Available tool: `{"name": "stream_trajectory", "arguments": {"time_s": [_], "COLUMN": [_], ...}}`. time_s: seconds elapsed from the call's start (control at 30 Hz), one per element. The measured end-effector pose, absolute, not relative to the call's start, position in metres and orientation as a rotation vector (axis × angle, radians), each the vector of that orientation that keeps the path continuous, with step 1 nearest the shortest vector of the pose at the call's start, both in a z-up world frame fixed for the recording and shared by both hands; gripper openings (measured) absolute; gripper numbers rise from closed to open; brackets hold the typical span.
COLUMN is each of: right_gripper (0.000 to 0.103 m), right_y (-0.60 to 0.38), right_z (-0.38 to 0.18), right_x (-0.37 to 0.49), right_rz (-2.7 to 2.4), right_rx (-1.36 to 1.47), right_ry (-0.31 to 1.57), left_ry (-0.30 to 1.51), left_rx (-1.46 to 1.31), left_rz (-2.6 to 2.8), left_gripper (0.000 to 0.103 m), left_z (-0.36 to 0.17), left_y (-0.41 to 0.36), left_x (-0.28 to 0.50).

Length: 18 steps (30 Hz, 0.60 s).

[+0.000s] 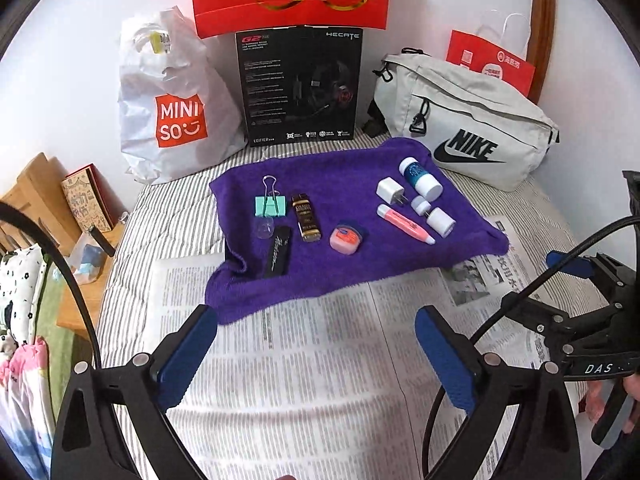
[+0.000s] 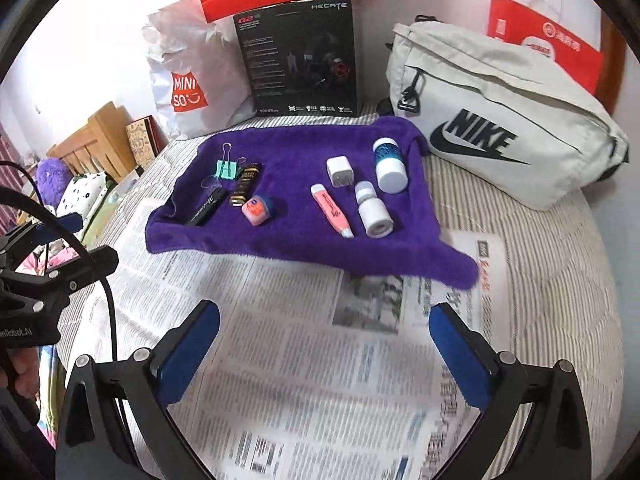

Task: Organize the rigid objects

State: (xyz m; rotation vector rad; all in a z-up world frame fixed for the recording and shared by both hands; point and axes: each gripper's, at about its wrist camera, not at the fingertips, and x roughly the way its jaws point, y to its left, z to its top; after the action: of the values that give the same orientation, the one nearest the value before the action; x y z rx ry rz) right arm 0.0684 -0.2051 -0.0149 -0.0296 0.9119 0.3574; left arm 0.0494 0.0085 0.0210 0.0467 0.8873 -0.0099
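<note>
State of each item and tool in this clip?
left tool: open, empty
right tool: open, empty
binder clip: closed, handles up
pink highlighter: capped, lying flat
blue-label bottle: capped, on its side
white bottle: on its side
Nike bag: zipped shut

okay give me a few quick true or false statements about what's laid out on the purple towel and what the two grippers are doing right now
1. The pink highlighter lies on the purple towel. True.
2. The left gripper is clamped on the teal binder clip. False: it is open over the newspaper, holding nothing.
3. The white charger plug lies between the highlighter and the blue-labelled bottle. True.
4. The right gripper is shut. False: its jaws are wide apart and empty.
5. The Nike bag sits on the towel. False: it rests on the striped bed beside the towel.
</note>
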Motion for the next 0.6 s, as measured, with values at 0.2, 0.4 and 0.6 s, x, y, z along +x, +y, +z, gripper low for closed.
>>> {"name": "stream_trajectory", "arguments": {"time_s": [0.2, 0.4, 0.6], "right_gripper": [0.103, 0.103, 0.103], "right_y": [-0.209, -0.209, -0.214], "right_z": [-0.013, -0.017, -0.010], "right_x": [0.051, 0.041, 0.037], "right_rz": [0.345, 0.330, 0.309], "right_rx": [-0.022, -0.045, -0.042], "right_ry": [0.915, 0.928, 0.898], "left_ry": [0.886, 0.883, 0.903], "left_rx": [0.037, 0.013, 0.025], "left_rz": [0.041, 0.052, 0.069], "left_gripper": [0.100, 0.100, 0.100], "left_z": [0.018, 0.017, 0.013], "left_y": [0.008, 0.008, 0.002], "left_x": [0.033, 0.025, 0.029]}}
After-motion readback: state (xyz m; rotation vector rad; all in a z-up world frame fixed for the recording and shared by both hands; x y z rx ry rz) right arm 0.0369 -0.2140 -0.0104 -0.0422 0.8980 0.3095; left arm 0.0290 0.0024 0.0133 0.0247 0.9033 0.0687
